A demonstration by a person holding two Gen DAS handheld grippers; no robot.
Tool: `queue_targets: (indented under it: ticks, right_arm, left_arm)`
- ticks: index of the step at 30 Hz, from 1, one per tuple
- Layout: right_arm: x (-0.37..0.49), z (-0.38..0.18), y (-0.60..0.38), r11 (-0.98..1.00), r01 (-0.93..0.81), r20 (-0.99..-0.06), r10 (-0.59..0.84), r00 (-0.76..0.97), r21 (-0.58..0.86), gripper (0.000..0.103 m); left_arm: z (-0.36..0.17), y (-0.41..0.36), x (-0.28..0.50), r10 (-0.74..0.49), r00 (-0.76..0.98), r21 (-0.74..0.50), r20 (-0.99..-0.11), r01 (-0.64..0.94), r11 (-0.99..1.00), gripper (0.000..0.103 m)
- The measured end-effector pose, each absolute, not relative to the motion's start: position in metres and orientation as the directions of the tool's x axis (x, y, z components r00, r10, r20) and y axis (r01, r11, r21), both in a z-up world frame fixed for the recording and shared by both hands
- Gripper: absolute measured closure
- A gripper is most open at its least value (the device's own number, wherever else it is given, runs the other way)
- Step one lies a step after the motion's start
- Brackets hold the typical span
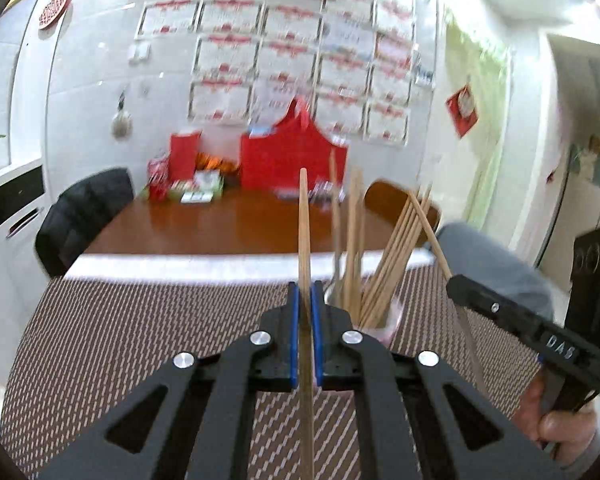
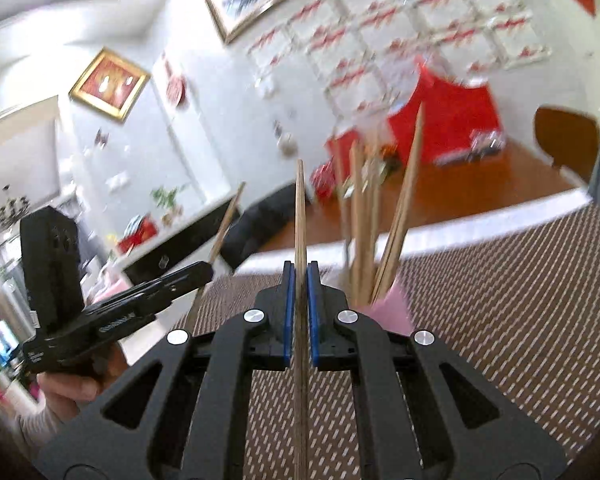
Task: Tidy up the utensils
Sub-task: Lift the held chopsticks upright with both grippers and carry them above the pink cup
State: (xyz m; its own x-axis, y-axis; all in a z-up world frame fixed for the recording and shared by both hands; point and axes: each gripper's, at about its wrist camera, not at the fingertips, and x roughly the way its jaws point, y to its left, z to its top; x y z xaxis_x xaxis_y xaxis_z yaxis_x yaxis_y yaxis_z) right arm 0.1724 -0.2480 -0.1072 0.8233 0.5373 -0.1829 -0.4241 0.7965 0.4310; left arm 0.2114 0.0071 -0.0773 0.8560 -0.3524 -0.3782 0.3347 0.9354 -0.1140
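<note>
Left gripper: jaws are closing on one wooden chopstick, holding it upright.

Right gripper: jaws are likewise pinching a second chopstick, which is pointing up and away.

Pink cup: standing on the woven mat that is covering the counter, just beside both grippers; it is already holding a bundle of chopsticks, leaning outward.

Step in hand, by judgement: both grippers are carrying single chopsticks toward the cup; neither is yet inside it.

Next move: each stick is needing its lower end steered over the cup's mouth, clear of the leaning bundle, before the jaws let go, one gripper at a time.
</note>
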Motion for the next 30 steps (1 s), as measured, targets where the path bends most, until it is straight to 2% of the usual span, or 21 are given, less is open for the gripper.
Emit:
queue_targets:
  ticks: [6, 12, 18, 24, 30]
  right_arm:
    - [0.207, -0.062, -0.253, 0.827, -0.382, -0.059, 0.442, 0.895, 0.413, 0.097]
    - [0.24, -0.035, -0.251, 0.826, -0.382, 0.069, 0.391, 0.918, 0.414, 0.097]
    - [0.267, -0.04, -0.247, 0.828, -0.372, 0.115, 0.358, 0.927, 0.419, 0.097]
    - [0.283, -0.054, -0.249, 0.829, -0.356, 0.077, 0.36, 0.93, 0.43, 0.096]
    - [0.291, -0.065, -0.238, 0.848, -0.336, 0.038, 0.352, 0.935, 0.411, 0.096]
  left_arm:
    - [-0.031, -0.012, 0.239, -0.482, 0.852, -0.188, -0.205, 0.449, 0.874, 0.097]
    - [-0.018, -0.031, 0.261, -0.535, 0.84, -0.219, -0.092, 0.507, 0.834, 0.097]
    - [-0.037, -0.04, 0.3, -0.552, 0.83, -0.259, -0.086, 0.516, 0.816, 0.097]
    - [-0.045, -0.042, 0.316, -0.533, 0.843, -0.252, -0.07, 0.502, 0.827, 0.097]
    - [-0.059, -0.044, 0.327, -0.534, 0.837, -0.27, -0.115, 0.492, 0.828, 0.097]
